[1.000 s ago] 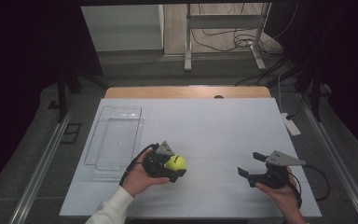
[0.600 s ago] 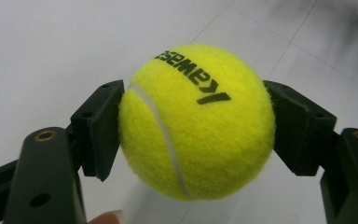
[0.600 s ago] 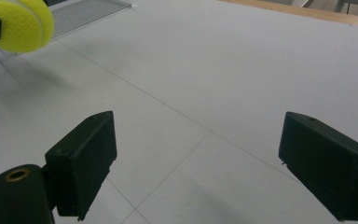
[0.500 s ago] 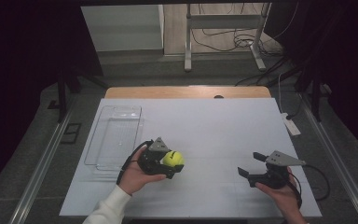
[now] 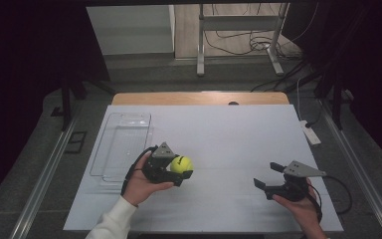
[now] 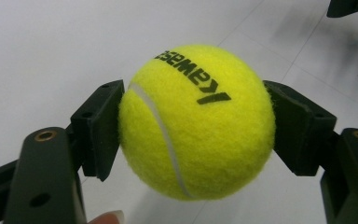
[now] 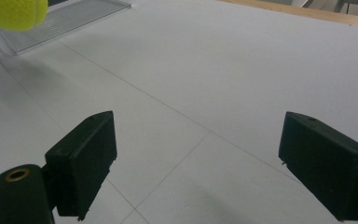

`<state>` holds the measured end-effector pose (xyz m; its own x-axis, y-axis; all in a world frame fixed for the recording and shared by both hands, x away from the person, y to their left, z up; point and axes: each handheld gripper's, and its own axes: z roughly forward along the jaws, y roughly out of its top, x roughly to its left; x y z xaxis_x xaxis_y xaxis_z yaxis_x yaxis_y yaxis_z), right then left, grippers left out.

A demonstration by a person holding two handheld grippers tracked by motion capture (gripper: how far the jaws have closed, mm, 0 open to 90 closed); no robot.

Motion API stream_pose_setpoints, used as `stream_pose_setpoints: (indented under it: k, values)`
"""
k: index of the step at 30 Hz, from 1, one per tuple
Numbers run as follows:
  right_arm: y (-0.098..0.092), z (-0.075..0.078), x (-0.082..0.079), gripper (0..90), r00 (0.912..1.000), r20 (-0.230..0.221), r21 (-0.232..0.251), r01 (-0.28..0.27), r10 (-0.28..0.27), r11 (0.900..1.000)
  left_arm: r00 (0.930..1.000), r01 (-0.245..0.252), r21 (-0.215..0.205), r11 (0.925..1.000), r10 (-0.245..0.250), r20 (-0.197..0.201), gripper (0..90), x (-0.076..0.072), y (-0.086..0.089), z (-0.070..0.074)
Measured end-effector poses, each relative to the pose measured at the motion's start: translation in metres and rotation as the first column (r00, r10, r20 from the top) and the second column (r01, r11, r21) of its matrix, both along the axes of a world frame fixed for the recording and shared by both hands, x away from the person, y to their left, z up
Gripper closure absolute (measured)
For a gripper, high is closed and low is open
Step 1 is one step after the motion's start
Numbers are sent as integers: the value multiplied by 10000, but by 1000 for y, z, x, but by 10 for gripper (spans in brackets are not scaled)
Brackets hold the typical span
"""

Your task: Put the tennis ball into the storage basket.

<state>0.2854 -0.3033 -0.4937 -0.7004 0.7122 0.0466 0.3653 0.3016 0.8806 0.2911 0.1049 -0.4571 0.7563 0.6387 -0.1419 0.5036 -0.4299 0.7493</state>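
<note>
The left gripper clamps a fuzzy yellow tennis ball between its black pads, at the near left of the white table; the left gripper view shows black lettering, upside down, reading "Kawasaki" as far as I can tell; a clear plastic tray lies just left; the right gripper, near right, stands wide with nothing between its pads.

Yellow-green tennis ball, black lettering upside down, white seam, lifted above the table, at 3 o'clock of clear tray
</note>
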Motion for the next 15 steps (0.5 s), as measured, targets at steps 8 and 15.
stream_pose_setpoints:
  k: [8, 15]
  values:
    - [0, 0, 0, 118, 10000, -11, 0, 4, -4, 10000, 9995, -205, -157, 9997, 208, 225, 264, 0, 5, 6]
    - [0, 0, 0, 118, 10000, -9, 6, 21, -21, 10000, 9976, -532, -281, 9982, 543, 424, 265, 0, 11, 10]
